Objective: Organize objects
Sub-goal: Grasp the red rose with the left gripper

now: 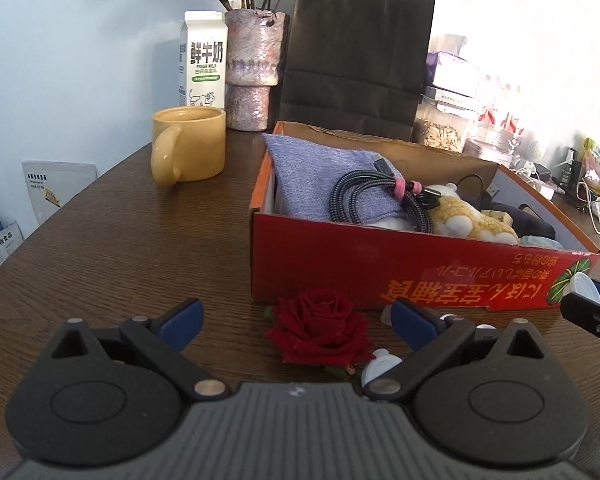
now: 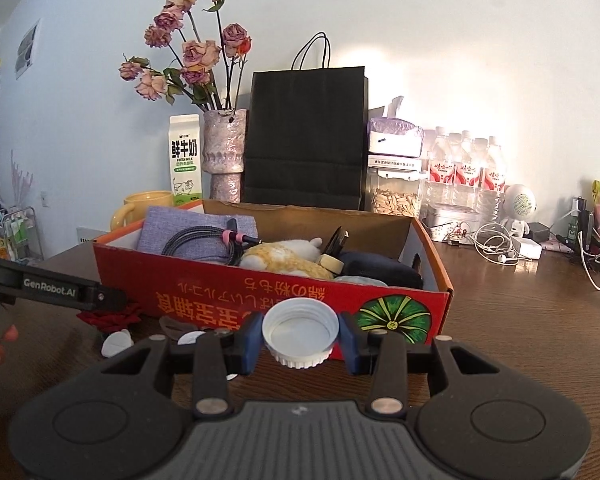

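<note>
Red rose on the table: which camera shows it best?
The left wrist view. The red rose lies whole on the table between the open left gripper fingers, before the red box. The right wrist view shows only a dark red sliver under the other gripper's arm.

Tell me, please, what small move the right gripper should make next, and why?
Probably lift and carry the white cap forward over the red box wall. The right gripper is shut on the cap, held just in front of the box, which already holds a cable and a plush toy. The left gripper stands open near the rose.
</note>
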`<state>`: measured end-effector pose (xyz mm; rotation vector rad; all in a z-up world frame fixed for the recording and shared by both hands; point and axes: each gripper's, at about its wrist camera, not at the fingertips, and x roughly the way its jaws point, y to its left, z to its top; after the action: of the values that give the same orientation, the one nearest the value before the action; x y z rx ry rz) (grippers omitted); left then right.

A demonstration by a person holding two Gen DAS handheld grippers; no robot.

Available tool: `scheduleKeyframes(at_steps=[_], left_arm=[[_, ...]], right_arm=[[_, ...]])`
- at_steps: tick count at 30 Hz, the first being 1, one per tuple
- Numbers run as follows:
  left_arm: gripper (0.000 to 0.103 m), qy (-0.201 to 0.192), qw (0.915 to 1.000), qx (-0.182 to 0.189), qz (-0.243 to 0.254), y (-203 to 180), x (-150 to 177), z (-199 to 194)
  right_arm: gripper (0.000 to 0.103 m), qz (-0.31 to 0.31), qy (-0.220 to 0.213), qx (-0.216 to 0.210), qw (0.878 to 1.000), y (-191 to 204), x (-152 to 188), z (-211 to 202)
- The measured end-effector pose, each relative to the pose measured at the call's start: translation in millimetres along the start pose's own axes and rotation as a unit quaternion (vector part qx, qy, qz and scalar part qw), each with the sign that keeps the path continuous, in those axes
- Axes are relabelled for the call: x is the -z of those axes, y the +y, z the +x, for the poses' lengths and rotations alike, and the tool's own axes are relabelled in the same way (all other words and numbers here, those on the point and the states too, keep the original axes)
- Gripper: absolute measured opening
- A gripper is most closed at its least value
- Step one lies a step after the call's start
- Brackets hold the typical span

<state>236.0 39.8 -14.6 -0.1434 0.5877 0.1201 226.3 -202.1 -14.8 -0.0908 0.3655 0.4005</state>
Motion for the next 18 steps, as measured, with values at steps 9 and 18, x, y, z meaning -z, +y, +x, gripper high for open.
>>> scheduleKeyframes(at_steps=[9,18], left_arm=[[0.083,0.015,0.9998,0.012,-0.008,-2.8,1.6,7.1],[0.036,-0.008,0.9993,0.024,-0.028,3.2,6.8,-2.2]], right_arm=[[0.039,0.001,0.003,0.001,1.0,-0.6,0.3,1.1],[0.039,0.002,0.002,0.002,1.0,-0.3,1.2,1.3]])
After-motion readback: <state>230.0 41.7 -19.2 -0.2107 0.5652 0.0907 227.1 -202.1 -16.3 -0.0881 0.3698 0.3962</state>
